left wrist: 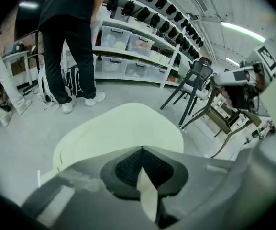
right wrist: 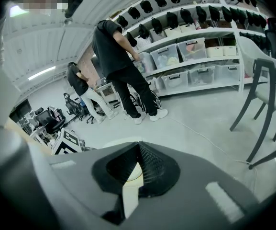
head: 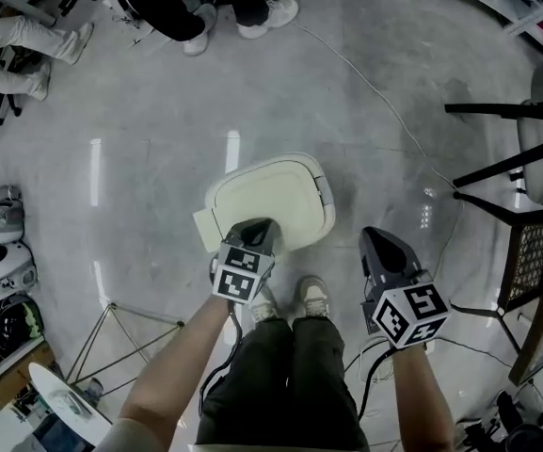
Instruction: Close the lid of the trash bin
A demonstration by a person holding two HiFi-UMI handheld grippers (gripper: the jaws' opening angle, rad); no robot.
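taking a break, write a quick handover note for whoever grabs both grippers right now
Left gripper: jaws shut, nothing between them, tips over the near edge of the lid. I cannot tell whether they touch it.
Right gripper: jaws shut, empty, held to the right of the trash bin, over bare floor.
Bin: on the floor just ahead of the person's shoes.
Done: the lid lies flat on the bin and looks closed.
Left: probably just check that the lid sits down all round, then lift the left gripper clear.
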